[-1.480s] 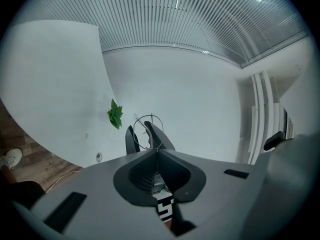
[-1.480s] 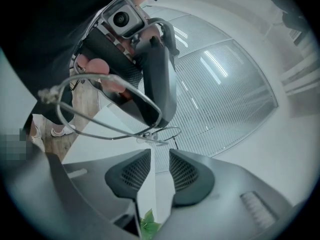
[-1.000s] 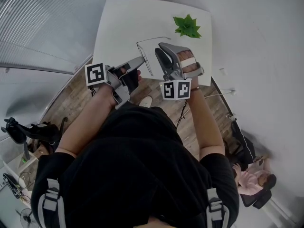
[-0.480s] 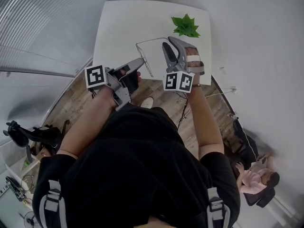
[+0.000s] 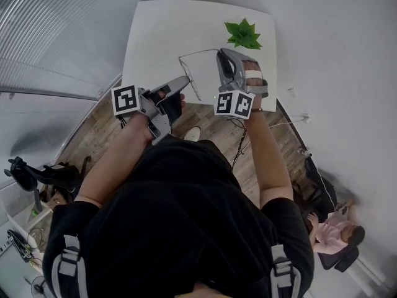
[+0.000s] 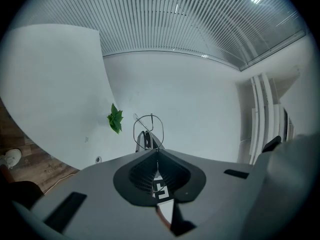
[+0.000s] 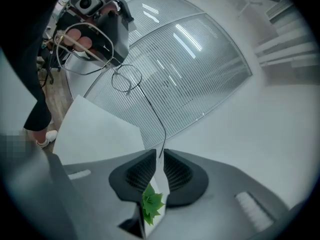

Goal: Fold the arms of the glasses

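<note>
The glasses (image 6: pixel 148 130) hang over the table's (image 5: pixel 161 36) near edge, with the left gripper (image 6: pixel 157 153) pinching their frame. The right gripper's (image 7: pixel 161 156) tongs are closing round the tip of one arm (image 7: pixel 156 112), not yet pressing. A green plant (image 5: pixel 244 35) sits near the far right corner.

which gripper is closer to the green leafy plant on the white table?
Right. The right gripper, jaws closing around the thin wire glasses' arm tip, sits just short of the green leafy plant; the left gripper grips the frame, farther back.
</note>
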### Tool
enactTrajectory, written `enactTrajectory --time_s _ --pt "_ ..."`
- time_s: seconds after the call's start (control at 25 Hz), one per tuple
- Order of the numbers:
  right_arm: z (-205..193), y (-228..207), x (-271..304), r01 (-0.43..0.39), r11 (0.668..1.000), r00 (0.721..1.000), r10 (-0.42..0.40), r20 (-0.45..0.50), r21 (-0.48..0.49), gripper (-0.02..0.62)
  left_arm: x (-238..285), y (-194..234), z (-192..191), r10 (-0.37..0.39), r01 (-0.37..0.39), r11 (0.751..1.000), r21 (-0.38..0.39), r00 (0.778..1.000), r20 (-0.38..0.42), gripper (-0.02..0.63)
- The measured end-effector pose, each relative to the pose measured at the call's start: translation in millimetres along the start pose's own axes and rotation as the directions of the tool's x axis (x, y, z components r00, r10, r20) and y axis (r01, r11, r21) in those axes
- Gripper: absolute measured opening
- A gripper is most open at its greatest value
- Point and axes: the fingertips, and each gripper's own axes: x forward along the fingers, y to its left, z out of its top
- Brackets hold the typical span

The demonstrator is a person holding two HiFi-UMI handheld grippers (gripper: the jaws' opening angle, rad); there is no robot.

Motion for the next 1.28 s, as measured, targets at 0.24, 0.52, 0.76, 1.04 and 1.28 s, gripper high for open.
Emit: enactTrajectory --time_s 0.24,0.52,0.76,1.04,1.28 --pt "0.4 -2.4 -1.2 0.007 1.0 1.0 -0.007 0.0 -0.001 0.051 0.1 0.2 1.5 0.004 -0.004 1.0 0.002 1.0 0.005 0.012" --pt "2.8 -2.2 -4.4 0.003 1.0 1.0 -0.003 0.004 -0.005 0.051 -0.5 0.4 3.6 0.014 -0.014 1.0 0.007 1.0 0.014 0.012" --pt "5.0 0.6 -5.4 -0.006 1.0 1.0 0.006 0.009 -0.01 0.049 -2.8 2.0 7.0 0.026 -0.026 1.0 0.016 0.999 0.026 0.012" --pt "9.2 -1.6 -8.1 0.003 1.0 1.0 -0.003 0.022 -0.009 0.049 -4.1 2.7 9.9 0.034 -0.034 0.999 0.019 0.999 0.037 0.012" --pt "12.5 -0.9 -11.3 -0.002 1.0 1.0 0.003 0.03 -0.005 0.048 -5.7 1.7 13.0 0.035 -0.036 0.999 0.023 0.998 0.049 0.012"
